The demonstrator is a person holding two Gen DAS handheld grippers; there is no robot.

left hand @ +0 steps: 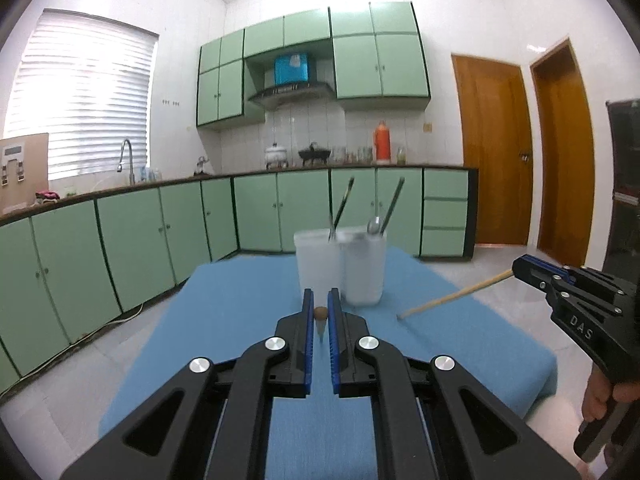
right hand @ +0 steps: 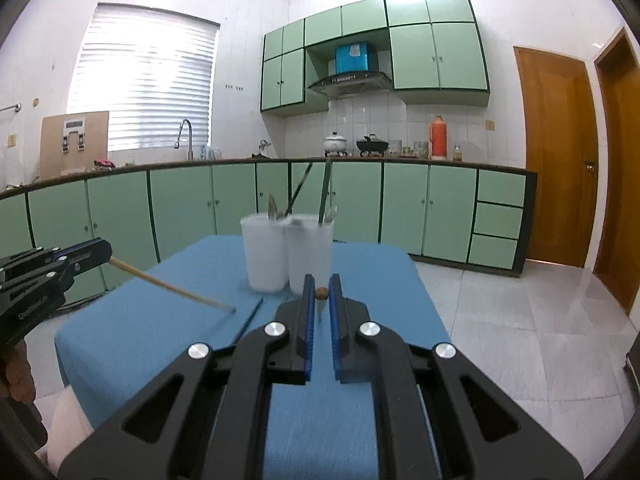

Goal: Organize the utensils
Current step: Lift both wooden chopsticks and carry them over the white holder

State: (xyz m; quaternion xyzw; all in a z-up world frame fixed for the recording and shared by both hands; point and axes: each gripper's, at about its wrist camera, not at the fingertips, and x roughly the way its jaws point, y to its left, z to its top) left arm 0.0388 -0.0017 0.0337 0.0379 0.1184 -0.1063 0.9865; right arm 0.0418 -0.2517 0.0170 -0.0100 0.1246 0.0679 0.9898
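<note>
The left gripper (left hand: 320, 314) has its fingers nearly pressed together, pinching a wooden chopstick (left hand: 320, 314) seen end-on; the right wrist view shows that stick (right hand: 172, 287) slanting down to touch the blue tablecloth (right hand: 140, 332). Just beyond it on the cloth stand two frosted plastic cups (left hand: 340, 266) side by side, holding what look like a spoon (left hand: 374, 225) and dark-handled utensils. Right of the cups, the right gripper (right hand: 321, 292) likewise clamps a chopstick (left hand: 456, 294) whose tip meets the cloth.
</note>
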